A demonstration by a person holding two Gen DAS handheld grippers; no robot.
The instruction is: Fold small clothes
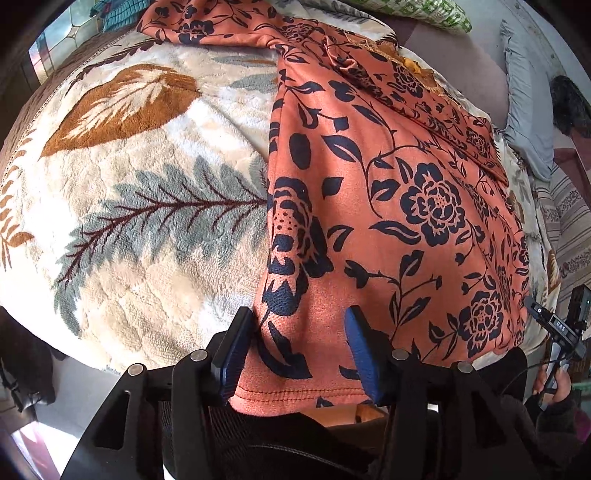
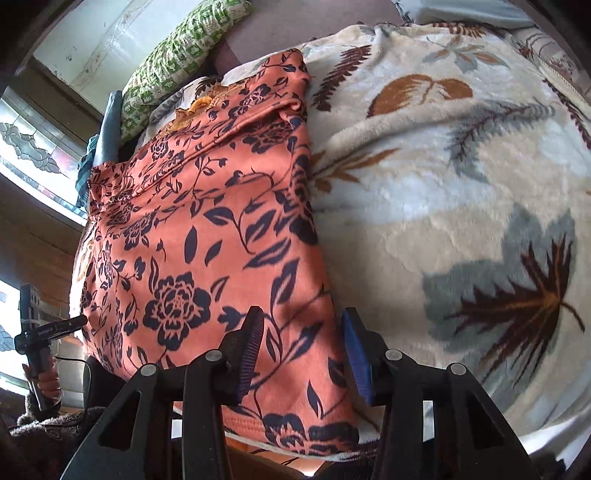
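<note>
An orange garment (image 1: 388,192) with a dark blue flower print lies flat and lengthwise on a cream leaf-patterned blanket (image 1: 147,155); its stitched hem is nearest me. My left gripper (image 1: 301,332) hovers over the hem's left corner, jaws apart, with the cloth lying loose between the blue pads. In the right wrist view the same garment (image 2: 207,236) runs up the left half, and my right gripper (image 2: 303,332) stands open over its right edge near the hem, not pinching the cloth. The far end of the garment is rumpled, with a gold-trimmed neckline.
A green patterned pillow (image 2: 177,55) and a grey pillow (image 1: 524,110) lie beyond the garment. A teal knit item (image 1: 118,14) sits at the far left corner. The blanket (image 2: 443,184) stretches wide to the right. A hand (image 2: 46,384) holds the other gripper's handle.
</note>
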